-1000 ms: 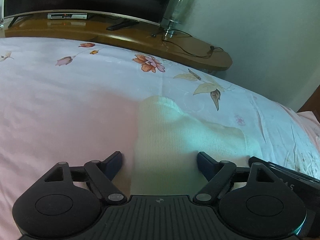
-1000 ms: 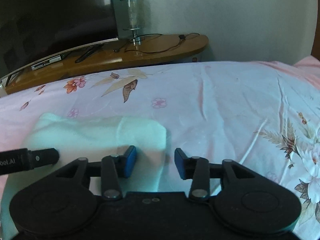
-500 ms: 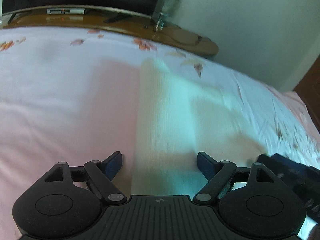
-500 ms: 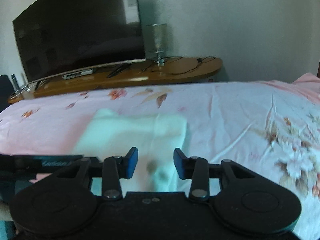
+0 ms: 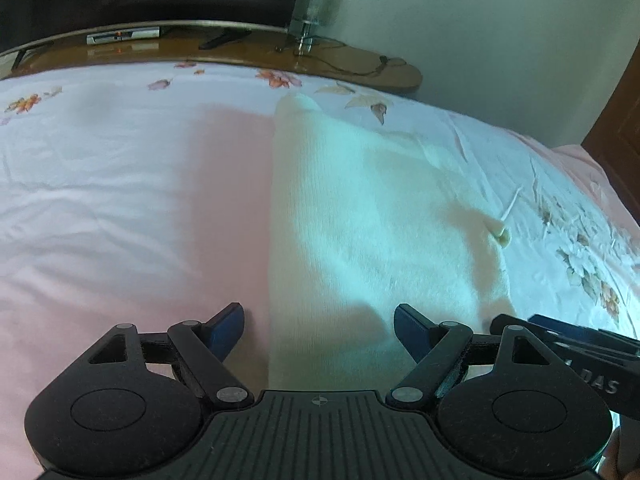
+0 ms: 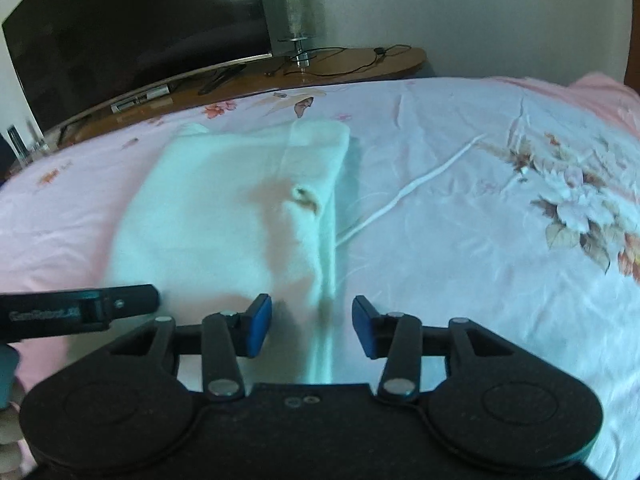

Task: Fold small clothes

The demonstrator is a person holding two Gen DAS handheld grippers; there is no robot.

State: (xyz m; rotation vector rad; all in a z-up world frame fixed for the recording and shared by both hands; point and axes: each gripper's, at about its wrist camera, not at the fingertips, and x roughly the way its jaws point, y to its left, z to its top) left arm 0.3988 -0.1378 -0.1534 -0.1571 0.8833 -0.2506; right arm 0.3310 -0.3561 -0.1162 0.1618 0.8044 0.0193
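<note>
Both grippers empty, jaws apart: left gripper and right gripper straddle the near corners of the pale knit garment lying flat mid-frame on the floral bed; judged pre-grasp, next: clamp both corners, fold forward.

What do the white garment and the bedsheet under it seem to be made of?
White garment: looks like a soft knit, matte and slightly fuzzy; fine ribbing shows near the left gripper. Bedsheet: looks like thin woven cotton or a blend, smooth with faint sheen, sharp creases, printed flowers.
</note>
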